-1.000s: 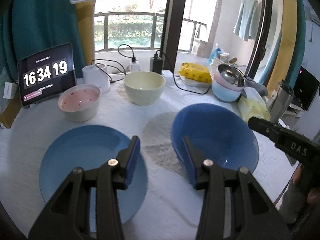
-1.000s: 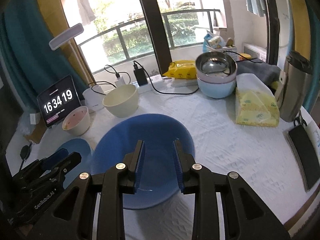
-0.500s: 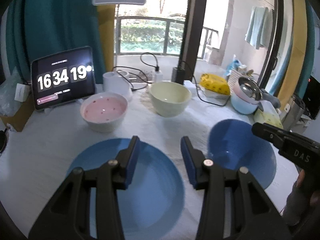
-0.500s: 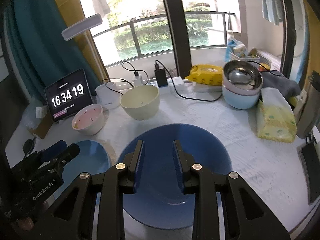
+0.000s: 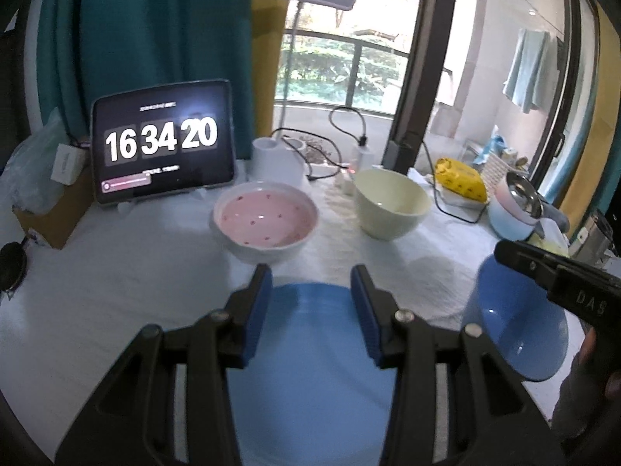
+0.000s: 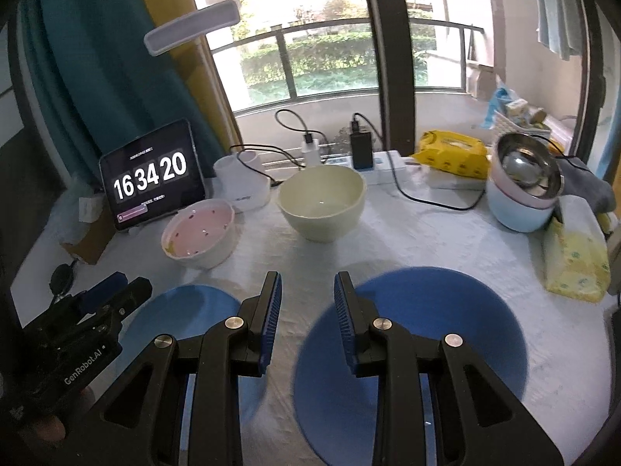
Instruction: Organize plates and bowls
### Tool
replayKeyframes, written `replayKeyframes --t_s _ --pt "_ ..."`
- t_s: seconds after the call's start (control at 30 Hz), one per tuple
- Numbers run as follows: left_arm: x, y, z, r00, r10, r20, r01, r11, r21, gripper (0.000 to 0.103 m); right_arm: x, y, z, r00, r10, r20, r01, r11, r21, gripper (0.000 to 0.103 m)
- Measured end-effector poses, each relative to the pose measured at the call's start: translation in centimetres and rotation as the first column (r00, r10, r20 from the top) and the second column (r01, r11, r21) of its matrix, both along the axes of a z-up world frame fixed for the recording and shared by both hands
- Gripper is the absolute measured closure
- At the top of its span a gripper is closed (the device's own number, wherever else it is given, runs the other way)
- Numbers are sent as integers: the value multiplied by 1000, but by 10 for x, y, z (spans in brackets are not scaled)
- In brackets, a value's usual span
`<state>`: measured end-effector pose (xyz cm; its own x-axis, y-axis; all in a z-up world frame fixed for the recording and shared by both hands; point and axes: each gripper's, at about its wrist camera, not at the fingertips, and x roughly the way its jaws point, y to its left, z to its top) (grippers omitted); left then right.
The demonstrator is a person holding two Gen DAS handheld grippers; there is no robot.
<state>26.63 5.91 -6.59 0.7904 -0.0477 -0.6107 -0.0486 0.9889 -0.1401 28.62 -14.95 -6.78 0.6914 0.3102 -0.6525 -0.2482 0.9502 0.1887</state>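
L gripper [image 5: 310, 291]: jaws partly apart, nothing btwn them, hangs over near side of the light blue plate
R gripper [image 6: 304, 295]: jaws a bit narrower than L, also empty; sits over cloth btwn plate & dark blue bowl, R finger over bowl's left rim
light blue plate [image 5: 310, 369]: flat on white tablecloth [image 5: 116, 291], nearest edge of table, left side
dark blue bowl [image 6: 446, 334]: upright, right of plate, apart from it
pink bowl [image 5: 266, 221]: behind plate, upright, red specks inside
cream bowl [image 5: 390, 204]: right of pink bowl, apart, upright, behind the gap btwn plate & blue bowl
tissue pack [image 6: 574, 256]: far right, beside blue bowl
stacked bowls [image 6: 522, 190]: back right, steel one on top of pink & pale blue
tablet [image 5: 163, 147]: back left, clock reads 16 34 20
white cup [image 5: 277, 159]: btwn tablet & cream bowl, cable over it
yellow packet [image 6: 452, 153]: back, by window
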Motion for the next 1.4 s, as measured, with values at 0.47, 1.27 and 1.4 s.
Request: replayKeyframes --t_s 0.47,1.27,1.4 --pt "19 62 -4 997 79 -8 -79 997 -9 59 26 62 -10 998 60 -32 -60 998 -3 73" --pt "94 79 -45 996 24 -82 -23 1000 10 59 104 146 -60 973 137 -183 -135 991 24 74" --pt "103 81 -55 992 26 -123 -25 1000 4 59 114 150 -69 968 132 -211 -133 991 12 71"
